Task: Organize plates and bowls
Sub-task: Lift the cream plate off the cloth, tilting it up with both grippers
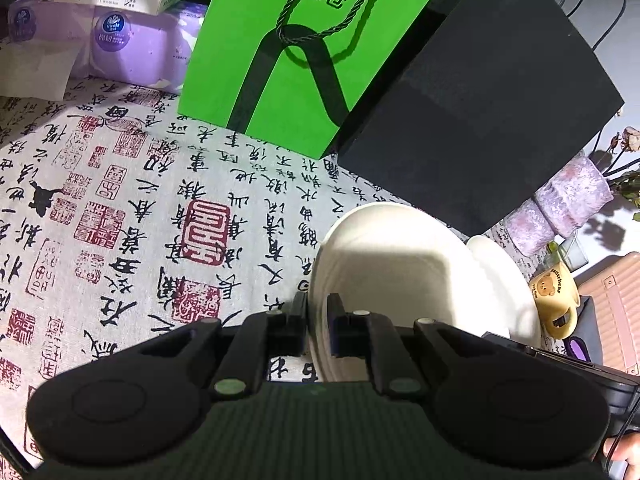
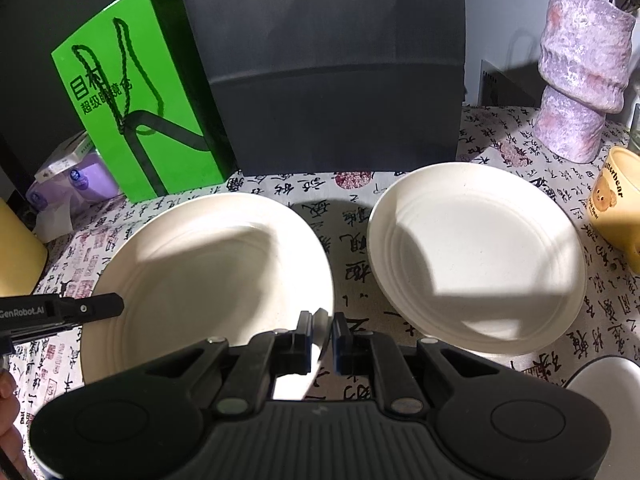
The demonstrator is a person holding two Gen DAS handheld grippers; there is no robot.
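Note:
Two cream plates lie on a calligraphy-print tablecloth [image 1: 160,208]. In the right wrist view the left plate [image 2: 208,276] is gripped at its near right rim by my right gripper [image 2: 320,340], shut on it. My left gripper [image 1: 318,328] is shut on the same plate [image 1: 384,264] at its left rim, and its finger shows at the left of the right wrist view [image 2: 100,306]. The second plate [image 2: 476,256] sits free to the right; it also shows in the left wrist view [image 1: 500,280].
A green paper bag [image 2: 132,112] and a black bag [image 2: 336,80] stand behind the plates. A purple vase [image 2: 580,80] and a yellow bear mug [image 2: 616,204] are at right. Tissue packs [image 1: 120,48] lie far left. A white dish edge [image 2: 604,380] shows at lower right.

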